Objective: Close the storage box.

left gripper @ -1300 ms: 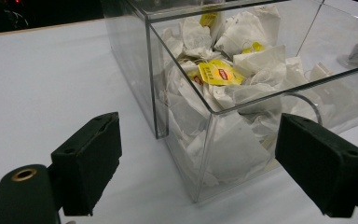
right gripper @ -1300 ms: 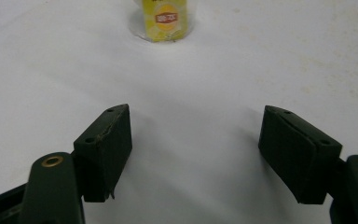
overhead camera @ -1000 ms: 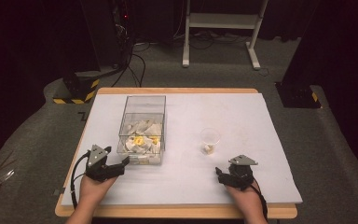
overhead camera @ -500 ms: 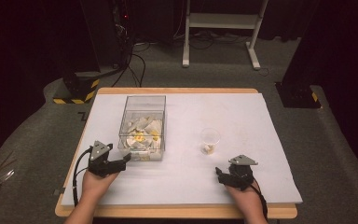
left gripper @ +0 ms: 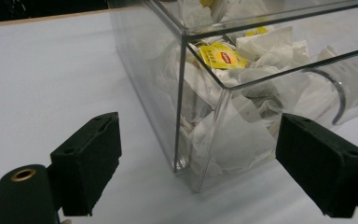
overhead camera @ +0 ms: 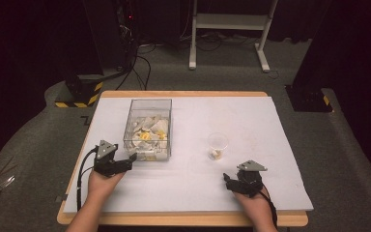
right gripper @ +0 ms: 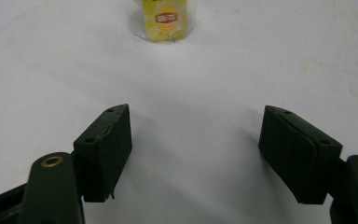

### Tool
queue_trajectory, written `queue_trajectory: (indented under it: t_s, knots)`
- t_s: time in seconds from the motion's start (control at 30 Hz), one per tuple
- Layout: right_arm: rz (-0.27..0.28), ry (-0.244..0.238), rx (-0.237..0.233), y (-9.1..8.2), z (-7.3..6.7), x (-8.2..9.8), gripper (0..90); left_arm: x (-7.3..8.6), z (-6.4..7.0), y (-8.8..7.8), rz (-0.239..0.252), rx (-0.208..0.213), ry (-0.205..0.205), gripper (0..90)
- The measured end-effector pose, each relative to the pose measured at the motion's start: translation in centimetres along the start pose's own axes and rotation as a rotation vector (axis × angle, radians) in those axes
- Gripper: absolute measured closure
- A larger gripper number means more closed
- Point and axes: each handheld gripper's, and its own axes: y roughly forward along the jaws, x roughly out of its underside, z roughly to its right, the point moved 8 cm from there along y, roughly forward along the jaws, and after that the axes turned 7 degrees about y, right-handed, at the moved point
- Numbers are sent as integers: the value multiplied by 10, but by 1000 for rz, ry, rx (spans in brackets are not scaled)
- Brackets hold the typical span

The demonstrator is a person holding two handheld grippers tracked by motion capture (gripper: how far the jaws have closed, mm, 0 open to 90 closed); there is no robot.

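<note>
Holding my left claw at the near left corner of the clear box, pads wide apart, the corner standing between them, untouched. Box is sitting left of centre on the white worktop, holding a heap of white tea bags with yellow tags. Small clear cup is standing right of the box, well apart, a yellow-tagged bag inside. Resting my right claw on the worktop near the cup, pads apart, gripping nothing.
</note>
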Motion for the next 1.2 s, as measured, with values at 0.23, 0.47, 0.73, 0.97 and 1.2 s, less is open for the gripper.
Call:
queue_trajectory:
  t_s: [0.23, 0.47, 0.73, 0.97, 1.2]
  knots:
    - [0, 0, 0, 0, 0, 0, 256, 2, -5, 11, -9, -4, -39, 230]
    - [0, -1, 0, 0, 0, 0, 255, -1, -8, 18, -12, -14, -43, 291]
    - [0, -1, 0, 0, 0, 0, 255, -6, -11, 26, -12, -32, -61, 321]
    - [0, 0, 0, 0, 0, 0, 255, -4, -17, 28, -19, -61, -94, 340]
    - [0, -1, 0, 0, 0, 0, 255, -3, -16, 26, -30, -56, -94, 350]
